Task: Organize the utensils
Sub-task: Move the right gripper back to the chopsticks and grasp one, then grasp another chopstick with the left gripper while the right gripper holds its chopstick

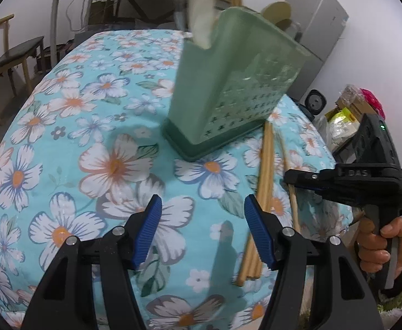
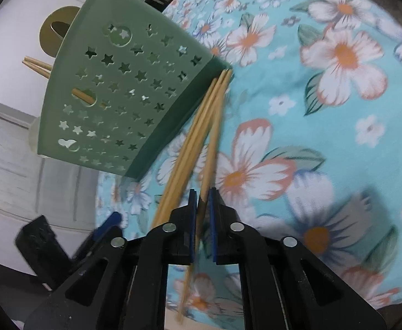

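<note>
The only readable text is "DAS", in raised letters on the black body of the right claw [image 1: 300, 177], seen in the left wrist view near the table's right edge. Nothing else can be read in either view.

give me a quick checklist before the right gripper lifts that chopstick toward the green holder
1. Right gripper shut on one chopstick: ok, the pads pinch a single stick.
2. Other chopsticks left out of the grip: ok, they lie beside the jaws on the tablecloth.
3. Left gripper out of the way: ok, open and empty over the cloth.
4. Green holder standing on its base: ok, with chopsticks and other utensils already in it.
5. Free space in the holder's top: cannot tell, the opening is not visible.
6. Grip near the stick's middle: cannot tell; part of the stick is hidden behind the gripper.
</note>
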`<state>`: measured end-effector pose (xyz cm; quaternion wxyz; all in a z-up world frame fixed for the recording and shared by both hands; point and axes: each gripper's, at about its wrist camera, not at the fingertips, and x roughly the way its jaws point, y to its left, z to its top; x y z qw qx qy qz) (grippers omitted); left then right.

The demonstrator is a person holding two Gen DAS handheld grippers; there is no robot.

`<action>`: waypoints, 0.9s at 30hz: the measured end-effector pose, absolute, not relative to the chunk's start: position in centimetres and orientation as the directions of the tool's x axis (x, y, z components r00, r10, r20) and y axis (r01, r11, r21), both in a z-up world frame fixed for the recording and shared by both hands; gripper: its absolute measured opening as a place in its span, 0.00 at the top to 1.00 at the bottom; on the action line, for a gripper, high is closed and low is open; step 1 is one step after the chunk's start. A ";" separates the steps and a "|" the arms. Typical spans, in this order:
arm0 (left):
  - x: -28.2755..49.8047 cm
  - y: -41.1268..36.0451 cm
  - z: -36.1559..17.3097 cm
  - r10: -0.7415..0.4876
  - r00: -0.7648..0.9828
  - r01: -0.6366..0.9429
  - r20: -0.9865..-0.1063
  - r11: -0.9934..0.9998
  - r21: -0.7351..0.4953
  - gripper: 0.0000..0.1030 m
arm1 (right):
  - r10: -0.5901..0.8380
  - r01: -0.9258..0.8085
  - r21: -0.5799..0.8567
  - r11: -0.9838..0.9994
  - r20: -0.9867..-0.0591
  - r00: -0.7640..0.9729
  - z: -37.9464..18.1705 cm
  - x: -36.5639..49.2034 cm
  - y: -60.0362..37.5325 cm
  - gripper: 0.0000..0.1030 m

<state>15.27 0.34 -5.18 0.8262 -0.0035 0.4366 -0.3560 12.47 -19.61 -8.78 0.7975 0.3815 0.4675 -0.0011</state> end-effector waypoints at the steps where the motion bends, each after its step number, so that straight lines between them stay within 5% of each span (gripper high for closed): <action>1: 14.9 0.2 -4.9 -0.612 0.355 0.606 -0.707 0.726 -0.325 0.42 | 0.343 0.361 0.596 0.718 -0.753 0.561 -8.6 12.3 -20.0 0.96; 5: 13.6 -1.1 -4.4 -0.666 0.304 0.684 -0.681 0.651 -0.331 0.45 | 0.337 0.363 0.590 0.721 -0.757 0.560 -8.6 12.2 -20.5 0.96; 15: 10.5 -6.1 -5.3 -0.615 0.284 0.815 -0.736 0.559 -0.153 0.79 | 0.344 0.348 0.594 0.725 -0.751 0.564 -8.9 12.4 -20.4 0.96; 27: 10.9 -7.3 -5.5 -0.582 0.320 0.830 -0.748 0.553 -0.075 0.81 | 0.375 0.333 0.629 0.703 -0.725 0.578 -9.4 11.2 -22.3 0.96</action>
